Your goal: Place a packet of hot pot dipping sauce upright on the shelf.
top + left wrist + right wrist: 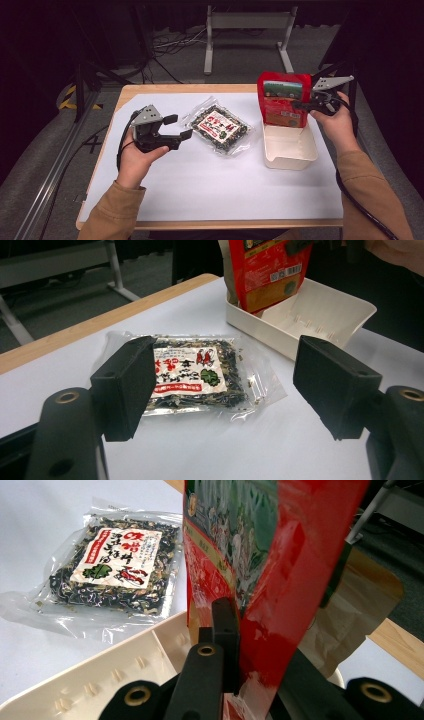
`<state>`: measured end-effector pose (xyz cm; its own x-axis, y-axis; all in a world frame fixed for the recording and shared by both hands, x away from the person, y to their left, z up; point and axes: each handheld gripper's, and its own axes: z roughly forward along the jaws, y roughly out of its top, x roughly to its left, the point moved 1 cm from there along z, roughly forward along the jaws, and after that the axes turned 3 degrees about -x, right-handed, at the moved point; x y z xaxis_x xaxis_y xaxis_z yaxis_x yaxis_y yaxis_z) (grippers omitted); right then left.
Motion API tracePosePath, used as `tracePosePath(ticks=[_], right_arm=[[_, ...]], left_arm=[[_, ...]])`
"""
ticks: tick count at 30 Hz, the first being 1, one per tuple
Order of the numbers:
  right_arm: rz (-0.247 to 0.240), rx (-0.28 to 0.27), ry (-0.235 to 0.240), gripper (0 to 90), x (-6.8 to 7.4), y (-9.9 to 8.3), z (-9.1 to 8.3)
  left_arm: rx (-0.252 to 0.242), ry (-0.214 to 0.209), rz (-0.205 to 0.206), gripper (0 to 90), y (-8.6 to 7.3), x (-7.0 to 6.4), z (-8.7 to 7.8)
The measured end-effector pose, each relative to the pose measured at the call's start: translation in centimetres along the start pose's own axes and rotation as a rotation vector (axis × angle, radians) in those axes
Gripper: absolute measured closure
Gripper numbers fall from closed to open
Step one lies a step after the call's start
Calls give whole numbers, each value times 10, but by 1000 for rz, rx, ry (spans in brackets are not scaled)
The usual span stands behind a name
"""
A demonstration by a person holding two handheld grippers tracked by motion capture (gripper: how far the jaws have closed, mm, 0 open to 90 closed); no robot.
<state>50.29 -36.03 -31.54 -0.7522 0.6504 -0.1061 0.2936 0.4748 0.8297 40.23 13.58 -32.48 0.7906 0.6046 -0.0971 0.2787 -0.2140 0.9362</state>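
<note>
A red snack pouch (283, 99) stands upright at the far end of the white tray (290, 149), and my right gripper (300, 106) is shut on its right edge. Up close, the red pouch (280, 575) is pinched between the black jaws above the tray's wall (100, 675). A clear packet of dark dried food (219, 127) lies flat on the white sheet at the table's middle. My left gripper (179, 127) hovers open just left of the packet. Between its wide-apart jaws lies the packet (195, 375), and beyond it the tray (320, 315) and pouch (267, 272).
A white paper sheet (210, 185) covers most of the wooden table (130, 92). A metal frame stand (247, 30) sits on the floor beyond the far edge. Cables trail from both grippers.
</note>
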Motion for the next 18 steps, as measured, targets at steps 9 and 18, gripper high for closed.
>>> tracePosePath(ticks=[9,18], right_arm=[[-56,103,-49,884,2,-7,12],[50,77,-40,884,-8,-40,13]], left_arm=[[-3,0,4,258,0,0,-1],[5,-3,3,257,0,0,2]])
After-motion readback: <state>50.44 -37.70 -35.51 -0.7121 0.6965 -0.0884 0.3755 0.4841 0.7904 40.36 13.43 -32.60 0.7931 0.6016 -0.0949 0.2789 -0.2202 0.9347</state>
